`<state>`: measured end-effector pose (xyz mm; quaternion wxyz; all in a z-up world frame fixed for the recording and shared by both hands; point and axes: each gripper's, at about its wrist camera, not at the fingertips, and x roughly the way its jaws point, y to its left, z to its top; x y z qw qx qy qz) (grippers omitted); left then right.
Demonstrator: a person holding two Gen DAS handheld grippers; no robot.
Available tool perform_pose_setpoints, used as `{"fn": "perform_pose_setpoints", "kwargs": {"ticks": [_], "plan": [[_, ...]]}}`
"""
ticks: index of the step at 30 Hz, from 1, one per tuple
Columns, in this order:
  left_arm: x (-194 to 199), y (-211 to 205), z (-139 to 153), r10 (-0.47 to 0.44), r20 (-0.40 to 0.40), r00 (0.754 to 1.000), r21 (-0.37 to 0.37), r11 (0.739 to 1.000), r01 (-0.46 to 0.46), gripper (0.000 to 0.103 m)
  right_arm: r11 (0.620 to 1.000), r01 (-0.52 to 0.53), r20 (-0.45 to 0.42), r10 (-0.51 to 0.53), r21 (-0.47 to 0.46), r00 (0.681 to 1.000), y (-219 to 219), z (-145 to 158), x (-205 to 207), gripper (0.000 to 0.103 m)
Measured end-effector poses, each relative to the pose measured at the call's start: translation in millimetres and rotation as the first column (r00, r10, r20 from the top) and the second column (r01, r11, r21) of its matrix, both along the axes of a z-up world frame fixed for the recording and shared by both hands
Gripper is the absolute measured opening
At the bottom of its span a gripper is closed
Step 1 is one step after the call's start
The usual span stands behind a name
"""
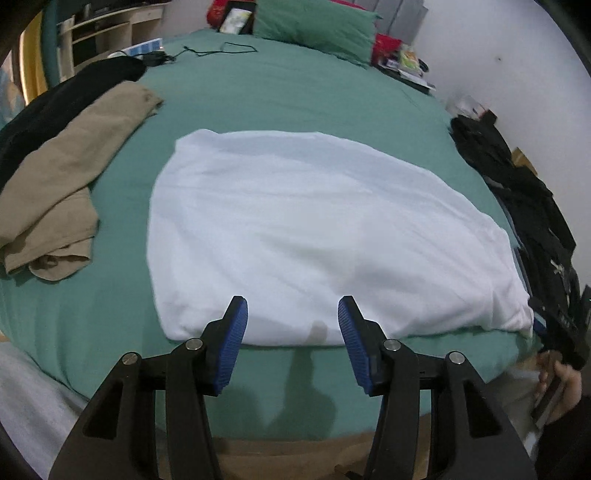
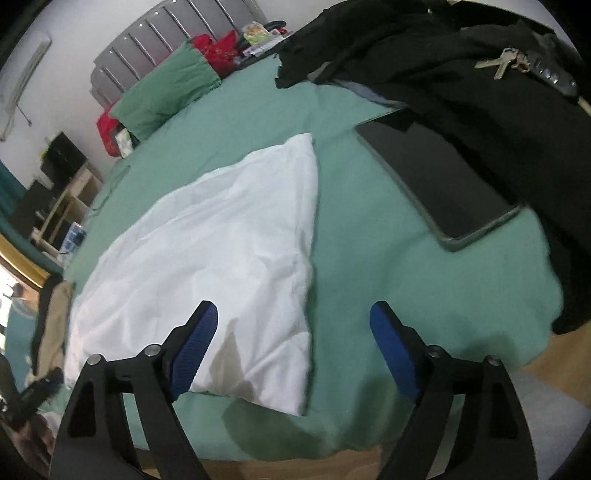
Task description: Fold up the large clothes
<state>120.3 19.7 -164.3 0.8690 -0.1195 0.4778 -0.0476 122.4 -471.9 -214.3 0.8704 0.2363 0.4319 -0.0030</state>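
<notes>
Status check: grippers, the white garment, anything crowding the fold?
Left gripper and right gripper open, empty. White garment folded flat on bed. Tablet beside it, apart.

One white garment (image 1: 295, 236) lay mid-bed (image 1: 295, 96), one tan garment (image 1: 70, 177) left of it, one tablet (image 2: 439, 181) right, one green pillow (image 1: 314, 26) beyond, two keys (image 2: 498, 64).

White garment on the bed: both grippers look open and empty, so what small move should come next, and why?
Probably bring the left gripper down onto the near edge of the white garment and close on it. The cloth lies flat on the green sheet in a broad fold, and both the left and the right gripper hang open above it, holding nothing.
</notes>
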Motion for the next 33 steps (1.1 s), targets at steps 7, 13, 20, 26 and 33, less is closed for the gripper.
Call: {"fn": "perform_pose_setpoints", "kwargs": {"ticks": [7, 13, 20, 26, 33], "plan": [[14, -32, 9, -0.057, 0.032, 0.998, -0.029, 0.998, 0.058, 0.054, 0.984, -0.085, 0.026, 0.082, 0.157, 0.996, 29, -10, 17, 0.099], [39, -83, 25, -0.137, 0.102, 0.985, 0.008, 0.991, 0.137, 0.054, 0.976, -0.071, 0.041, 0.064, 0.207, 0.997, 46, -12, 32, 0.103], [66, -123, 5, -0.194, 0.062, 0.979, 0.037, 0.981, 0.192, 0.054, 0.969, -0.117, 0.065, 0.105, 0.218, 0.992, 61, -12, 39, 0.103], [81, -130, -31, -0.185, -0.039, 0.982, 0.051, 0.981, 0.187, 0.054, 0.961, -0.191, 0.079, 0.178, 0.198, 0.981, 82, -11, 48, 0.103], [83, -136, -35, -0.148, -0.026, 0.989, 0.078, 0.986, 0.150, 0.054, 0.965, -0.222, 0.088, 0.212, 0.136, 0.973, 116, -19, 74, 0.103]]}}
